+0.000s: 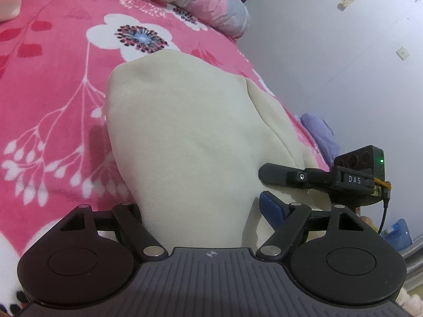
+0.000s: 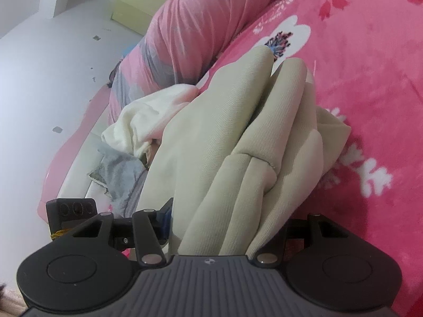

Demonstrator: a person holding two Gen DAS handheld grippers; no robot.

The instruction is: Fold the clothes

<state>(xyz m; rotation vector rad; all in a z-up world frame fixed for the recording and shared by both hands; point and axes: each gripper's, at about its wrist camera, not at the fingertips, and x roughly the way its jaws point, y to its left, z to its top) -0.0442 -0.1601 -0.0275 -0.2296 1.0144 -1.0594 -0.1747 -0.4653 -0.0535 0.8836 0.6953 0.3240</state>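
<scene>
A cream garment [image 1: 179, 132] lies on the pink floral bed cover [image 1: 53, 92], bunched into thick folds [image 2: 238, 137] that rise toward both cameras. My left gripper [image 1: 201, 200] is shut on one end. The cloth fills its jaws and hides the left finger, and the blue pad [image 1: 272, 206] of the right finger shows at the cloth's edge. My right gripper [image 2: 227, 211] is shut on a fat bundle of the same garment, with only its left blue pad [image 2: 166, 219] peeking out. In the left wrist view, the right gripper's black finger [image 1: 275, 177] rests on the garment's right edge.
A rolled pink-and-grey quilt [image 2: 185, 34] lies along the back of the bed [image 1: 219, 8]. A paler cream cloth [image 2: 140, 121] and a grey cloth [image 2: 119, 174] sit beside the garment near the bed's edge. A grey wall [image 1: 343, 52], a purple thing [image 1: 320, 132] and a blue thing [image 1: 399, 232] lie beyond that edge.
</scene>
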